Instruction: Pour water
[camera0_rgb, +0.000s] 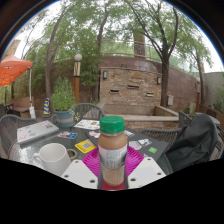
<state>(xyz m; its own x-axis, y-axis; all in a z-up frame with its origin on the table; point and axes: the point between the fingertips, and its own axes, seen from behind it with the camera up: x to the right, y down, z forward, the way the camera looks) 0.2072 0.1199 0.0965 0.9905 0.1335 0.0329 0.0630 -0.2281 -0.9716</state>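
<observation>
While jaws clamp a green-capped bottle (112, 150) of brown liquid, white mug (52, 157) beside, contents unseen

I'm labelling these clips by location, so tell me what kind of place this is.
Most likely an outdoor patio or garden terrace. Trees stand overhead, a stone wall runs behind, and an orange umbrella shades seating. The gripper holds a bottle above a cluttered table with a white mug.
</observation>
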